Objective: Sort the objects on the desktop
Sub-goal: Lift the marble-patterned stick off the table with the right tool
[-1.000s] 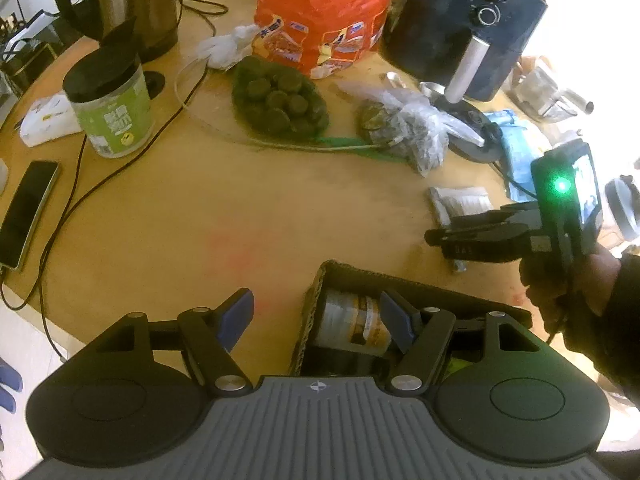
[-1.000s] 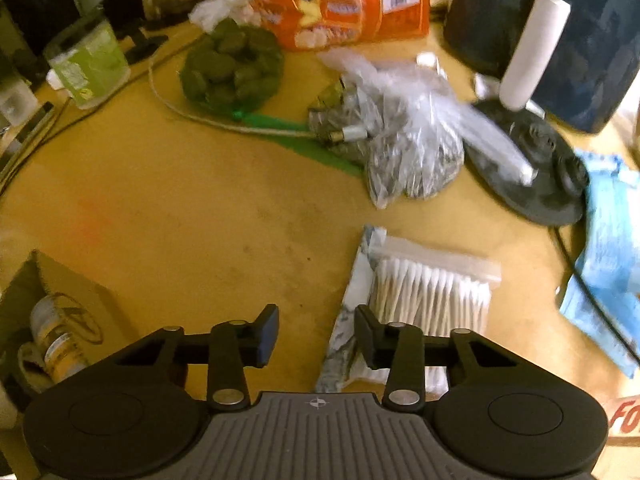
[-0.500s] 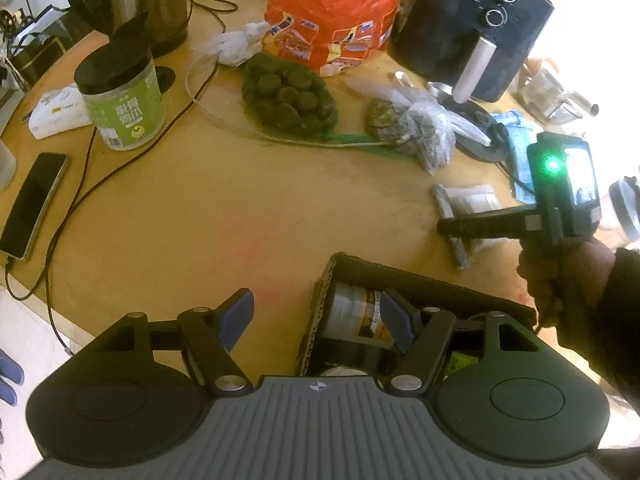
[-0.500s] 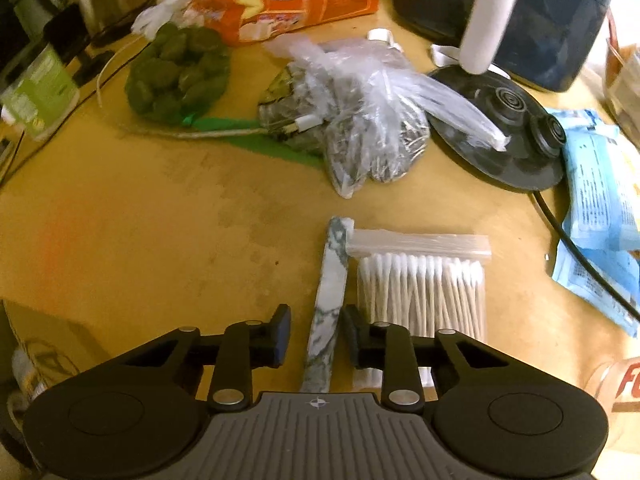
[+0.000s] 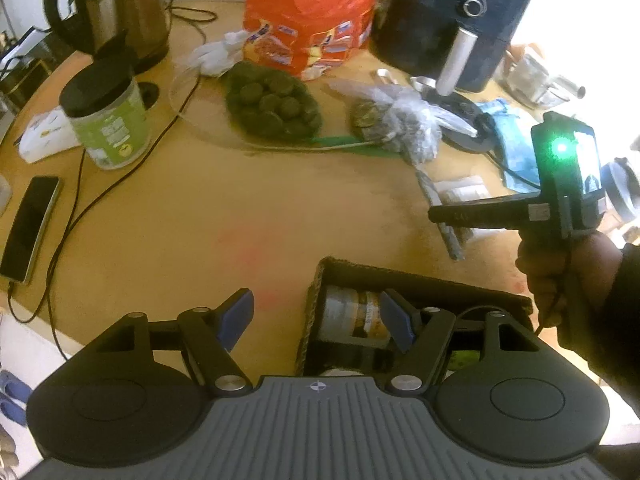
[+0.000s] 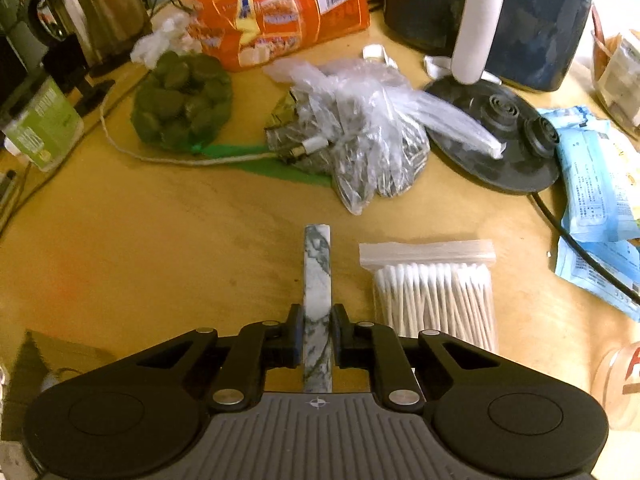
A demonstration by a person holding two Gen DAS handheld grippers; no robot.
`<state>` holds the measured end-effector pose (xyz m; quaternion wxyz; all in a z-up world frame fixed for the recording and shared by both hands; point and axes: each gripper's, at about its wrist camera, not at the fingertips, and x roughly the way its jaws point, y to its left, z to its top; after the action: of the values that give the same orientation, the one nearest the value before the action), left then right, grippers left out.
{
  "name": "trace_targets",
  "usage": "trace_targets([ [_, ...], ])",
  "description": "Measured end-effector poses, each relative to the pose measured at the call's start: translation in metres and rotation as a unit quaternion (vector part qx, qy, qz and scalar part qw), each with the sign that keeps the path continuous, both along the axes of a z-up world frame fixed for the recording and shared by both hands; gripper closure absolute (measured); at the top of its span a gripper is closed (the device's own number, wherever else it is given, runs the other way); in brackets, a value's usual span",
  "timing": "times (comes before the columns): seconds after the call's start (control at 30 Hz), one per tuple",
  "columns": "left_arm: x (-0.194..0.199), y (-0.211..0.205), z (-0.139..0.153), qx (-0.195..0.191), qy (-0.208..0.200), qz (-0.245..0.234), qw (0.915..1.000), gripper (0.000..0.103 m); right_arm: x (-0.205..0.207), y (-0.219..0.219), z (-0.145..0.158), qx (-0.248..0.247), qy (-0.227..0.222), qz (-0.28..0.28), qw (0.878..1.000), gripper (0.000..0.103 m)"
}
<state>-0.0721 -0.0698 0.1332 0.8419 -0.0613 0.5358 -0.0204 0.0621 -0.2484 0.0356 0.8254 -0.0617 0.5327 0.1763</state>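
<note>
The right hand-held gripper (image 6: 316, 336) has its 2 pads pressed against the sides of a marble-patterned bar (image 6: 317, 272), which lies flat on the worktop (image 6: 160, 240) and points straight away from the camera. The grip sits toward the near end, so most of the bar juts out forward. The bar looks rigid, smooth and perhaps dense for its size, so I judge it may tip nose-down or slide between the pads once lifted; a hold nearer its middle would balance it better. It is square-edged, which gives the pads flat faces to bear on.

Just beside it, to the right and apart from it, lies 1 clear bag of cotton swabs (image 6: 434, 292): light, soft and crinkly, best pinched at its sealed top strip.

The left hand-held gripper (image 5: 316, 316) is spread wide and holds nothing; it hovers over the near edge of 1 cardboard box (image 5: 420, 280), where 1 labelled tin (image 5: 352, 314) already lies on its side. That box is probably where the bar is meant to go.

Elsewhere on the worktop I count 1 net bag of green balls (image 6: 182, 100), 1 knotted clear plastic bag (image 6: 360, 128), 1 orange snack bag (image 6: 272, 8), 1 green jar (image 5: 106, 124) with a black lid and 1 phone (image 5: 30, 228).
</note>
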Motion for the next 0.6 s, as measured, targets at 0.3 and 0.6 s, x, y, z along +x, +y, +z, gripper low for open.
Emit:
trace_targets([
  [0.3,0.011,-0.014,0.004,-0.001,-0.011,-0.041,0.9991,0.034,-0.011,-0.013,0.027,0.020,-0.025,-0.030,0.999,0.086],
  [0.6,0.025,-0.033,0.006,-0.003,-0.018,-0.086,0.9961,0.034,-0.027,-0.044,0.048,0.034,-0.037,-0.082,0.995,0.086],
])
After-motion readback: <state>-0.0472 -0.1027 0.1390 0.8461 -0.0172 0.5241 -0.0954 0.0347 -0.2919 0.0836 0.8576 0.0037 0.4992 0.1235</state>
